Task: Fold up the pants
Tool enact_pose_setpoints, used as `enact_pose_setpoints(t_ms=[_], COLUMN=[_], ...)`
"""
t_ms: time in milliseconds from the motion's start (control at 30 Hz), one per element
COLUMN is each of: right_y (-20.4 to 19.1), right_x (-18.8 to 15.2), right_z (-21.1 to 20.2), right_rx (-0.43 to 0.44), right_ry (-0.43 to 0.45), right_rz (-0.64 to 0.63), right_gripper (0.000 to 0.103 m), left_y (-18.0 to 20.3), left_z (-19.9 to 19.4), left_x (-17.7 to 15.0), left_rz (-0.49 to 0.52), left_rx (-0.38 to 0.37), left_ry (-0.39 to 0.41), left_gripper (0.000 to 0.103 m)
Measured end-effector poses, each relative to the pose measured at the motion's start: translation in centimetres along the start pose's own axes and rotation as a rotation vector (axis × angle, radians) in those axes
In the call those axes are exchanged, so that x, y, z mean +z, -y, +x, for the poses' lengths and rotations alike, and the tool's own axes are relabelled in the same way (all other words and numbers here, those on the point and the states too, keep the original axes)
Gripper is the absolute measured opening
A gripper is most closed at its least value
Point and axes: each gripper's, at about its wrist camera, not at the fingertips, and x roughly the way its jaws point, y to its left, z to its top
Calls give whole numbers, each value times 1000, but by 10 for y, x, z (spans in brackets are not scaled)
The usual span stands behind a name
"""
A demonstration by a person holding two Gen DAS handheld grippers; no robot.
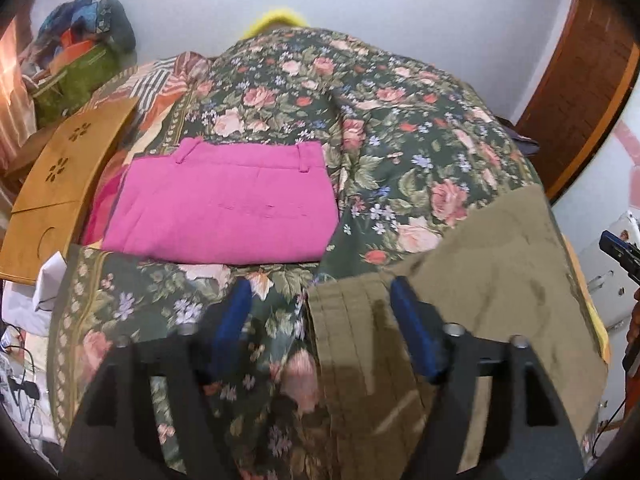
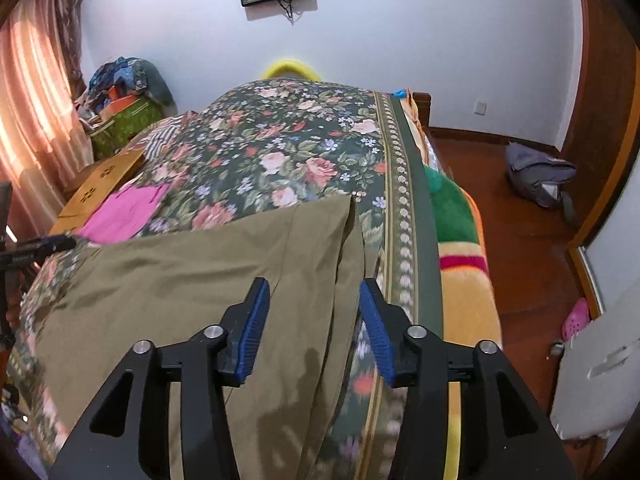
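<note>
Olive-green pants (image 1: 472, 288) lie spread across the near part of the floral bedspread (image 1: 360, 104); they also show in the right wrist view (image 2: 192, 280). My left gripper (image 1: 320, 292) is open, its blue pads straddling the pants' left edge. My right gripper (image 2: 312, 292) is open just above the pants' right edge, near the bed's side. The right gripper's tip shows at the far right of the left wrist view (image 1: 620, 252). The left gripper's tip shows at the left of the right wrist view (image 2: 48, 246).
Folded pink pants (image 1: 224, 204) lie on the bed's left side, beside a wooden lap table (image 1: 60, 184). A green bag (image 1: 76, 80) with clutter stands at back left. A grey bag (image 2: 540, 176) lies on the wooden floor right of the bed. Colourful blanket (image 2: 460, 240) hangs at bedside.
</note>
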Motion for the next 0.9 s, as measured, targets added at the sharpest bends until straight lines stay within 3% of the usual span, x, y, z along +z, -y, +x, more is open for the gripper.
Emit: enact_pose_setpoints(t_ms=[133,300,467,500,533,600,667,900], right_y=[11,19,25,26,26,26,20,-3], right_x=[12,27,35,35,34,33,32,34], right_z=[39,82,115,120,123,125,121,105], right_rx=[26,55,99,105,118,144,137,-1], right_ry=[-55,-104,-157,-167,-171,-168,-140,-53], right_rz=[24,27,17,19,21,20,-12,-163], right_gripper=[46,46,46,43,32,25,13,10], left_y=[5,12,7,6,5,4,8,24], left_z=[26,54,71,73,74,74,71,64], left_x=[3,1,-2,-3,-4,-5,-5,-6], left_rz=[20,48,-7,-19,-29,-34,-19,78], left_rx=[-19,-50,-106,-114,-123,-131,-110,13], left_ry=[-42,-90,-120,-122,-123,-117,-102,-51], left_gripper=[83,84,84,84,83,80,79,78])
